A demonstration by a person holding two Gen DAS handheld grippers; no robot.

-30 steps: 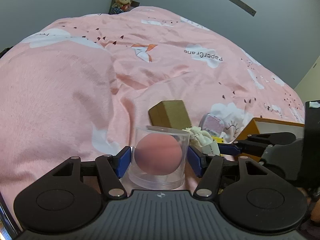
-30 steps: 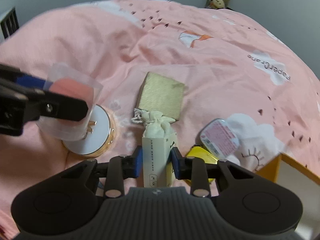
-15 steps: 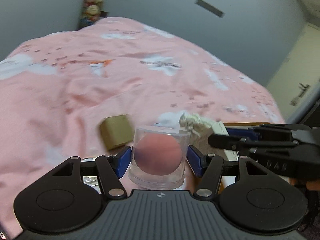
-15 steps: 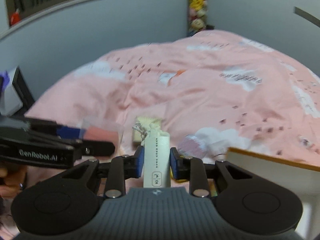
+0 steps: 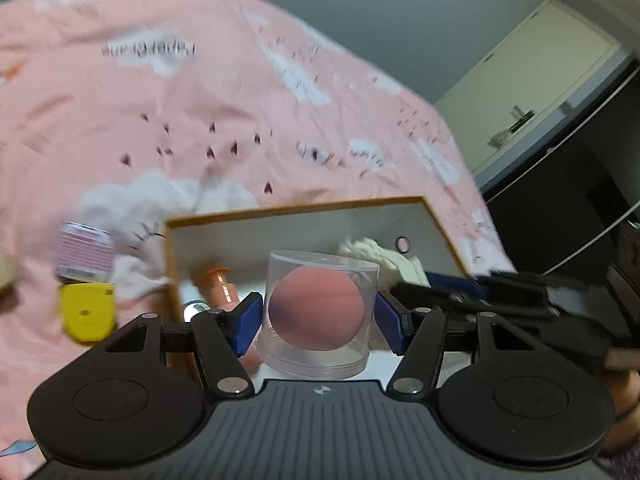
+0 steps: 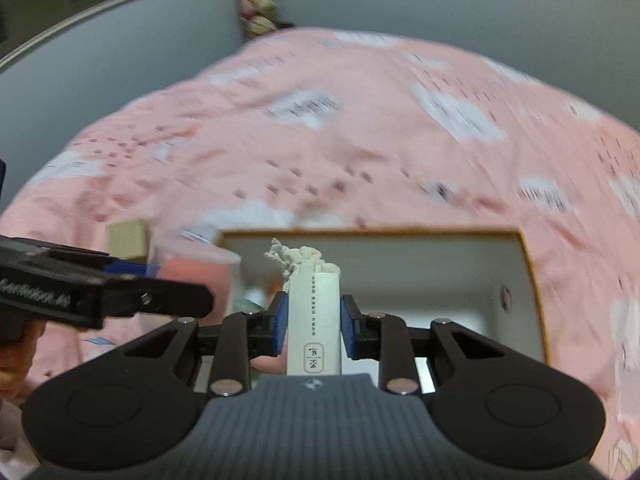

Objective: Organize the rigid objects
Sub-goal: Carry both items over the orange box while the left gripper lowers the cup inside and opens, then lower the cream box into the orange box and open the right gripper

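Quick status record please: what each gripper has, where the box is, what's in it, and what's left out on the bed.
left gripper: shut on clear jar with a pink ball inside, held in front of the box
right gripper: shut on white carton, upright, cloth pouch at its top
box: open, wooden rim, white inside, on the pink blanket
in box: peach bottle; other contents too blurred to name
on bed: yellow tag, pink packet, tan block
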